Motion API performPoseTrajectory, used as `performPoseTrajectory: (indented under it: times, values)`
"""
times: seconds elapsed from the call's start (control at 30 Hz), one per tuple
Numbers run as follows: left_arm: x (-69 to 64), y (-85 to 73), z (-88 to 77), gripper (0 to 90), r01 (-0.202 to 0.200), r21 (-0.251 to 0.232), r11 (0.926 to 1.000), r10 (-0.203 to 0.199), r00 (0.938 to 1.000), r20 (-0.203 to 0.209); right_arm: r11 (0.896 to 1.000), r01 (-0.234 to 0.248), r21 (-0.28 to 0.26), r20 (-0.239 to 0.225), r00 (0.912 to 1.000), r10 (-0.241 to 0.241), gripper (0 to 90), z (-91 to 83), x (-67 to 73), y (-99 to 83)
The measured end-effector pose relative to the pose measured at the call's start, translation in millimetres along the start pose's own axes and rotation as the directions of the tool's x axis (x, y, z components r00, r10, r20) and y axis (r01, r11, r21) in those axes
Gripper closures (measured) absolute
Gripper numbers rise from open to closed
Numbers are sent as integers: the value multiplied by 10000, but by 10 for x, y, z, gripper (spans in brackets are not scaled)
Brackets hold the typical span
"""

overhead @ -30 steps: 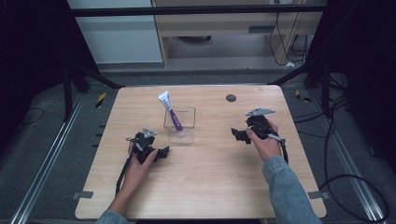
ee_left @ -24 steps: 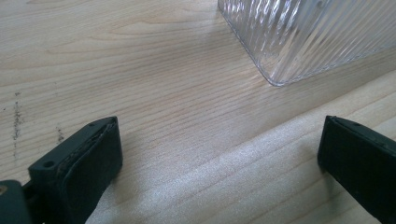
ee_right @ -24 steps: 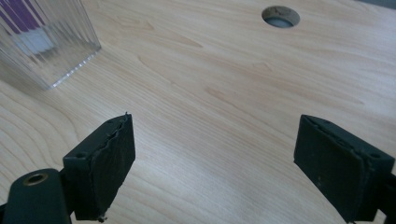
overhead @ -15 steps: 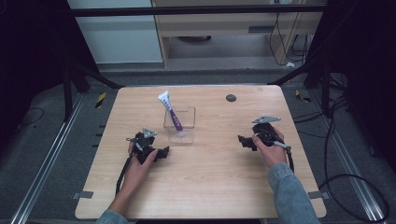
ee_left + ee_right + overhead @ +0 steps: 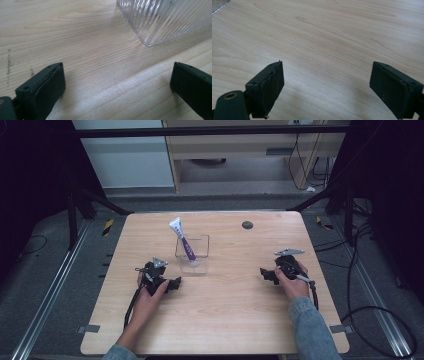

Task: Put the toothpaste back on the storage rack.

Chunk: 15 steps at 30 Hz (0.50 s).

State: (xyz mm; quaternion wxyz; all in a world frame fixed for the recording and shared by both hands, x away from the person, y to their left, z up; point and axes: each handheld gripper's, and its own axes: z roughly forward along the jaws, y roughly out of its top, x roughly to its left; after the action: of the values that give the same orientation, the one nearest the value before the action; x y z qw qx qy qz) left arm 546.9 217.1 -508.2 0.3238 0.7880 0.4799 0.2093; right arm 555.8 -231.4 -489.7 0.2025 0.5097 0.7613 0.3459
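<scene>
A clear ribbed glass container [image 5: 192, 251] stands near the middle of the wooden table [image 5: 225, 320], and a white and purple tube [image 5: 182, 239] leans out of it. My left gripper [image 5: 175, 284] rests on the table just left of and nearer than the container, open, nothing between its jaws. In the left gripper view a corner of the ribbed container [image 5: 165, 20] lies ahead of the left gripper [image 5: 117, 85]. My right gripper [image 5: 264, 274] sits low at the table's right side, open and empty. The right gripper [image 5: 327, 85] faces bare wood.
A small dark round spot [image 5: 247, 225] marks the far part of the table. Black frame posts [image 5: 345, 205] and cables [image 5: 370, 270] flank the table on the floor. A cabinet [image 5: 240, 150] stands beyond the far edge.
My right gripper has moved back toward the person and to the right, settling lower near the right edge. The left gripper has stayed where it was.
</scene>
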Motion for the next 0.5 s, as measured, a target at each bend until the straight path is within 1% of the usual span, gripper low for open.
performPoseTrajectory:
  times: [0.2, 0.23, 0.4, 0.43, 0.5]
  values:
    - [0, 1, 0, 0, -1, 2, 10000, 1, 10000, -6, 9996, -212, -182, 324, 9992, 218, 129, 49, -64, -10]
    - [0, 1, 1, 0, -2, 1, 10000, 2, 10000, -6, 9993, -305, -210, 342, 9989, 312, 129, 61, -70, -12]
    - [0, 1, 1, 0, -2, 2, 10000, 2, 10000, -5, 9985, -405, -373, 497, 9979, 423, 129, 98, -97, -18]
    - [0, 1, 1, 0, 0, -2, 10000, 0, 10000, -8, 9982, -490, -342, 463, 9976, 506, 129, 96, -95, -18]
    - [0, 1, 1, 0, 2, 0, 10000, -2, 10000, -6, 9980, -500, -382, 552, 9971, 521, 129, 112, -108, -24]
